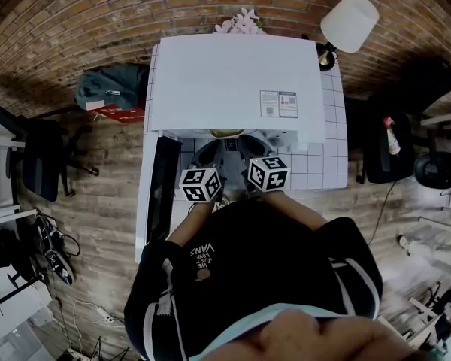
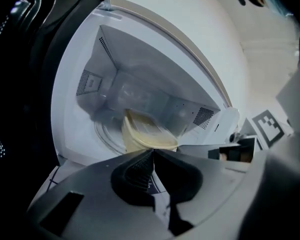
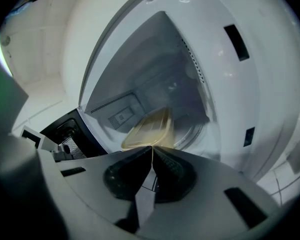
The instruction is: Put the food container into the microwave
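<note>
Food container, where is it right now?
The food container sits inside the open microwave, over the turntable near the front. In each gripper view it lies just beyond the tips of the left gripper and right gripper.

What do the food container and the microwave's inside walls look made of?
Food container: likely translucent yellowish plastic, smooth, with a moulded rim. Microwave's inside walls: probably painted metal, pale grey and smooth, with punched vent holes.

Holding left grey two-jaw gripper beside right grey two-jaw gripper; jaws pressed together, tips angled slightly down, bare forearms outstretched.
</note>
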The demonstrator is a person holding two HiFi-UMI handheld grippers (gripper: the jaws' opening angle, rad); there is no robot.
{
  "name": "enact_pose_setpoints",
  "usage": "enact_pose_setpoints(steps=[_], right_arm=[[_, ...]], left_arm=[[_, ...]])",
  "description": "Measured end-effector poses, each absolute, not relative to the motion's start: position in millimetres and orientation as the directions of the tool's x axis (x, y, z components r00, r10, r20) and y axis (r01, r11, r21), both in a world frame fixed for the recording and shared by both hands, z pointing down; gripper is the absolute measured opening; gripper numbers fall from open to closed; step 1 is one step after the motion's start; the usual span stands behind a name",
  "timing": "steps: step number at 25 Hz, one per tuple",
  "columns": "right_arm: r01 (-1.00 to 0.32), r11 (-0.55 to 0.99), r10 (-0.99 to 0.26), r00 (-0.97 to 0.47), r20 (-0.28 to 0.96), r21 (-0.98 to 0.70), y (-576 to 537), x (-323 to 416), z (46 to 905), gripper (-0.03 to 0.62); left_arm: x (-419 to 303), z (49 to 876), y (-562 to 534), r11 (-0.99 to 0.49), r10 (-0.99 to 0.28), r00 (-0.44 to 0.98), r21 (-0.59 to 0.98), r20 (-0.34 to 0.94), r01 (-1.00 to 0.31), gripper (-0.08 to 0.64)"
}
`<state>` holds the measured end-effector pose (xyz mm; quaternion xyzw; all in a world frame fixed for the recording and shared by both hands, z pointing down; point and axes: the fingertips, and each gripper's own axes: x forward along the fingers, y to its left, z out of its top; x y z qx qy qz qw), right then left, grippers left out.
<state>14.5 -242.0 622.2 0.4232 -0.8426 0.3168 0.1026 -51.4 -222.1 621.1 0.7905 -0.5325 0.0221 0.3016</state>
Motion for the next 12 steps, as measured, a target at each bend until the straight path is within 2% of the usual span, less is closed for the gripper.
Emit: enact_pose_setpoints(steps=[12], right_arm=[[-0.776,0.448,-0.638,-0.626,0.448,-0.444,-264,7,623,0.011]], left_arm=[[-59,624,-241,-0.227,-0.833,0.416,0.462,0.363,-0.857,0.014]])
